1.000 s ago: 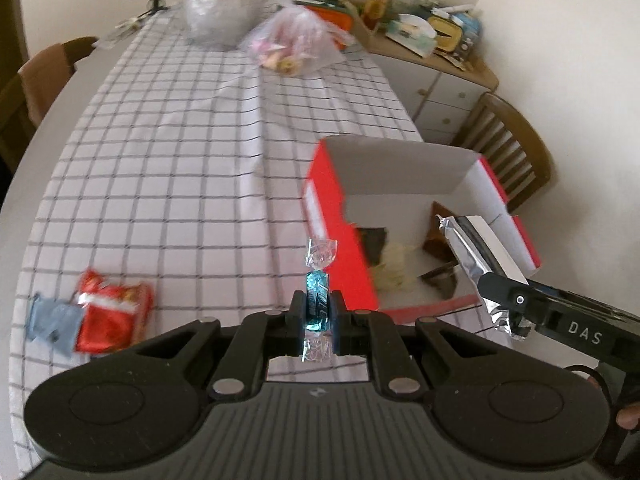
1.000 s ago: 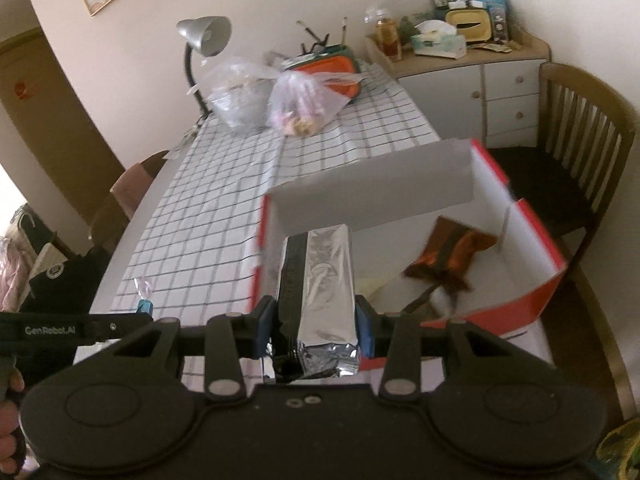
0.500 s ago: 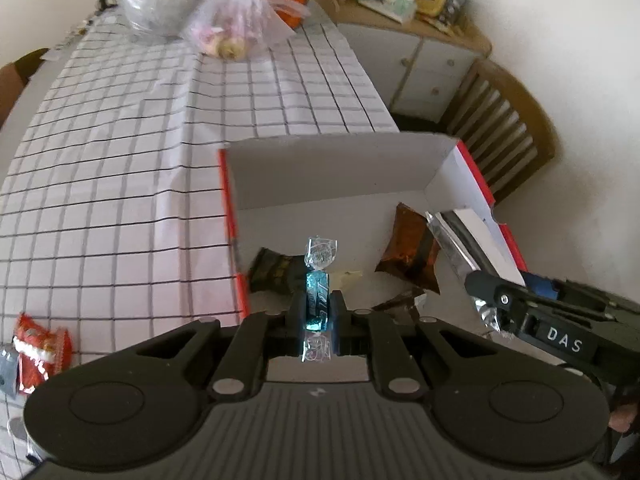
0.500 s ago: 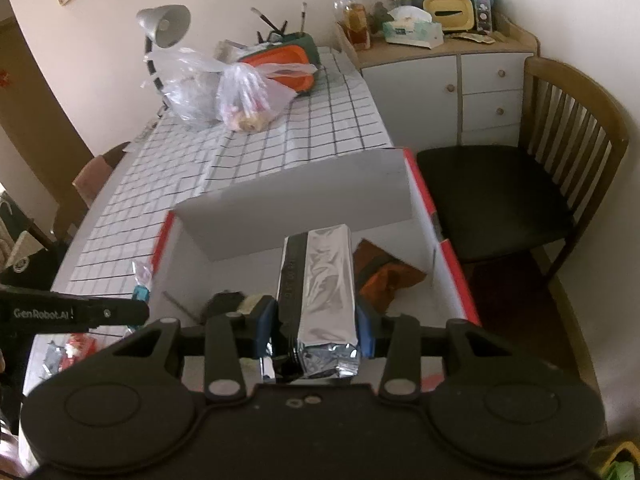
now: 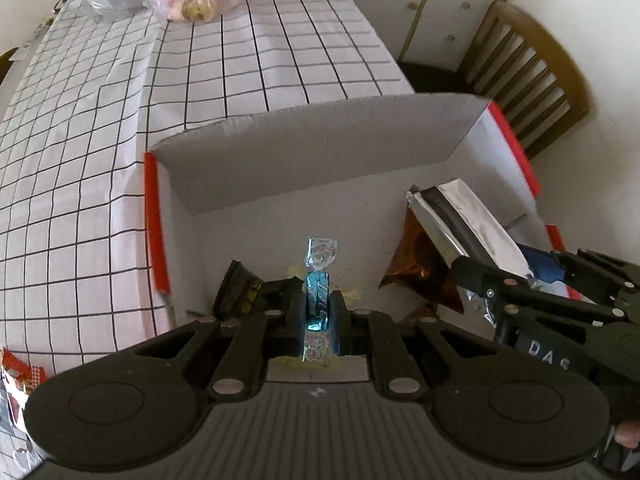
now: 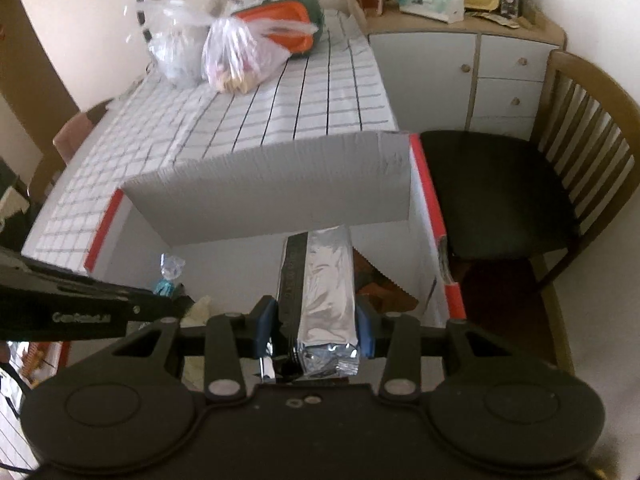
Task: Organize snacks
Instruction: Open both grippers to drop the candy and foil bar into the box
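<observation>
My left gripper (image 5: 317, 312) is shut on a blue wrapped candy (image 5: 318, 280) and holds it over the open red-and-white box (image 5: 320, 160). My right gripper (image 6: 316, 326) is shut on a silver foil packet (image 6: 320, 280), also over the box (image 6: 272, 196); the packet shows in the left wrist view (image 5: 468, 220). Inside the box lie a dark wrapper (image 5: 244, 290) and a brown foil wrapper (image 5: 420, 264). The left gripper with its candy (image 6: 170, 276) shows at the left of the right wrist view.
The checked tablecloth (image 5: 100, 140) covers the table. Plastic bags (image 6: 236, 52) and an orange container (image 6: 288, 28) stand at the far end. A wooden chair (image 6: 520, 184) and a cabinet (image 6: 460, 72) stand right of the box. A red snack pack (image 5: 16, 372) lies at the left.
Both grippers have moved forward and down over the box with their snacks still held. The box now fills more of each view.
</observation>
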Demonstrator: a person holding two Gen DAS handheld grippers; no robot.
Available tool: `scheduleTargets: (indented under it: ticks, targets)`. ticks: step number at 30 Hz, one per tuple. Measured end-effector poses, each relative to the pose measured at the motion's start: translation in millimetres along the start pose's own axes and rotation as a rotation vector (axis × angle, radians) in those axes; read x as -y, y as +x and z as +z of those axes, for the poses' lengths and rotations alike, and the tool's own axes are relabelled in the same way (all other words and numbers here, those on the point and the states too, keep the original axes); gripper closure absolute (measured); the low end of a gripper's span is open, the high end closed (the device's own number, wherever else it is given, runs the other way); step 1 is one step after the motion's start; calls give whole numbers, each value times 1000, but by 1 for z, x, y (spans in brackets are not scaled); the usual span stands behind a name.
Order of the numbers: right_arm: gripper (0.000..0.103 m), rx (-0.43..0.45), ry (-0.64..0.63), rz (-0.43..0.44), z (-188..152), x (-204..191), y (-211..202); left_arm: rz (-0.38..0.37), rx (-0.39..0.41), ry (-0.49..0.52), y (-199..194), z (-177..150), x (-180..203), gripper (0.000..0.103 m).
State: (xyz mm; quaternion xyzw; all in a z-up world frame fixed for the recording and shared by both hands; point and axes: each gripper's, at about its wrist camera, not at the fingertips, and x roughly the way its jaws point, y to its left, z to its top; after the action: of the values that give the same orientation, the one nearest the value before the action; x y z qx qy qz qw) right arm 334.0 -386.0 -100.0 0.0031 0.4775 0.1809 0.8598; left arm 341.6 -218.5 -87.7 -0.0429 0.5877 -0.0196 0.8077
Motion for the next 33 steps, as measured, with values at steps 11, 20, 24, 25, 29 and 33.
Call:
scheduleTargets:
  ticks: [11,20,24,25,29,33]
  targets:
    - [62,-45,-47,14,2,-3,15,41,-82,-17,36,12,3,91]
    - [58,-30,-46,26,2,-2,10,51,-68,-21,35,11,2,90]
    - [54,-14,-41,37,3,-2,3,52,-47,-23,28,7,1,82]
    - [53,-9,-42,42,3,-2,1,52,-37,-26,24,6,0,79]
    - [50,13,-44,57,1,-2,-10,44,-2,-33,11,1,-2,75]
    - [42,42,-34,83,0,-4,-25,44,41,-39,-5,-5,-3,74]
